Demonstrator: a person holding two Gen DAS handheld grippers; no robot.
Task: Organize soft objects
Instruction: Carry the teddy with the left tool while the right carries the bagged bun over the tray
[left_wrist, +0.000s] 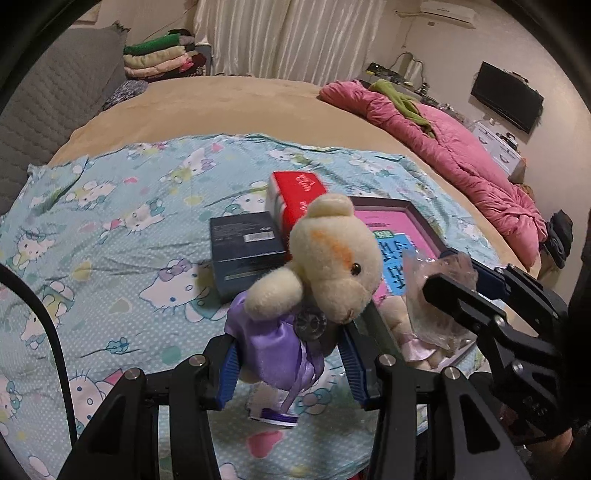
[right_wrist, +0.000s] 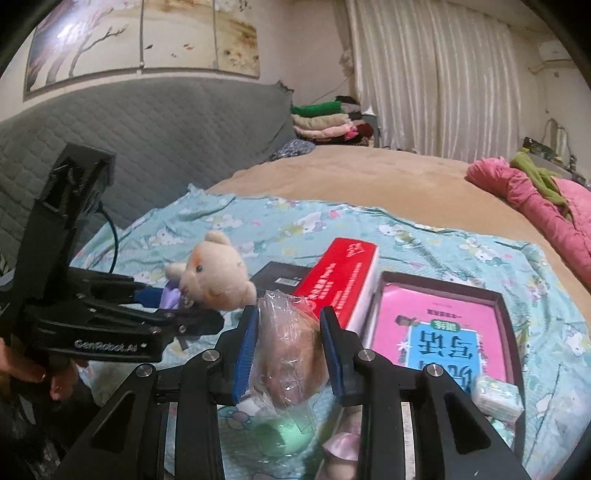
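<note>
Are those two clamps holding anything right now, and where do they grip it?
Left gripper holds a teddy bear by its purple-dressed body. Right gripper pinches a plastic-wrapped plush toy around its upper part.

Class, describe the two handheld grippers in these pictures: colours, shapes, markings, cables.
Both the left gripper and the right gripper have black angular linkage arms with silver pivot bolts and ribbed blue pads. The left one bears white lettering and a black cable.
</note>
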